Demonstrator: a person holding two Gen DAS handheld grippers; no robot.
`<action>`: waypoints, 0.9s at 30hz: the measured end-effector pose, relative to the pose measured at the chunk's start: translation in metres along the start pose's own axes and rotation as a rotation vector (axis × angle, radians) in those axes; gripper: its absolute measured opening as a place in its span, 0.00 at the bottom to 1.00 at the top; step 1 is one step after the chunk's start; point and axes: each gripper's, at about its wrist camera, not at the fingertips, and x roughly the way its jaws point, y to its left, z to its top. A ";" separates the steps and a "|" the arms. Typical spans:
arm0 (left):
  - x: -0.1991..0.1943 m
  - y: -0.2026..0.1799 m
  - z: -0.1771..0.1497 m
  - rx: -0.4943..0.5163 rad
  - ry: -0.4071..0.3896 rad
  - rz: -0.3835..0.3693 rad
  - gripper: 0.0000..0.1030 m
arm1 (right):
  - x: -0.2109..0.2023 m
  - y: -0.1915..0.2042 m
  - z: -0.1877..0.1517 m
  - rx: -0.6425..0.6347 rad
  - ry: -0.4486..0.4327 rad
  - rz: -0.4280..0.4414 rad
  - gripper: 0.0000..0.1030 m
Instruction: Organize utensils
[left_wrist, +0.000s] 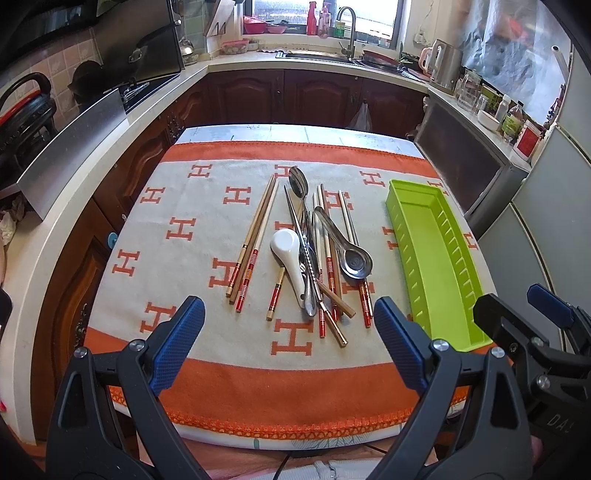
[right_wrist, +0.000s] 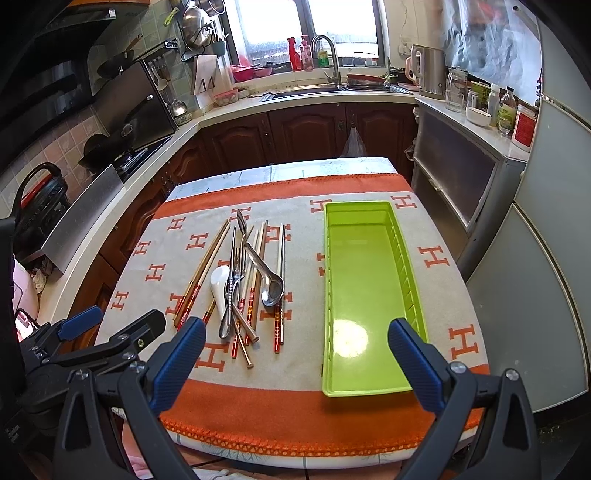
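Observation:
A pile of utensils lies mid-table: several wooden chopsticks (left_wrist: 258, 236), a white ceramic spoon (left_wrist: 291, 258), a long steel spoon (left_wrist: 300, 184), a steel ladle spoon (left_wrist: 354, 260) and steel chopsticks. The pile also shows in the right wrist view (right_wrist: 240, 284). An empty green plastic tray (left_wrist: 436, 258) (right_wrist: 364, 295) lies to the right of the pile. My left gripper (left_wrist: 290, 328) is open above the near table edge, short of the pile. My right gripper (right_wrist: 297, 350) is open, near the tray's front end, and shows in the left wrist view (left_wrist: 517, 306).
The table carries an orange and cream cloth (left_wrist: 207, 229) with H marks. Kitchen counters run on the left and back, with a sink (right_wrist: 314, 88), and a cabinet (right_wrist: 454, 177) and fridge (right_wrist: 554, 221) stand on the right.

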 end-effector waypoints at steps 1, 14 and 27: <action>0.000 0.000 0.000 0.000 0.000 0.001 0.89 | 0.000 0.000 0.000 0.000 0.000 0.000 0.97; 0.005 0.004 -0.003 -0.013 0.009 -0.006 0.89 | 0.003 0.001 0.000 0.004 0.015 0.008 0.97; 0.018 0.011 0.004 -0.019 0.050 -0.036 0.89 | 0.019 0.008 0.009 -0.009 0.059 0.047 0.91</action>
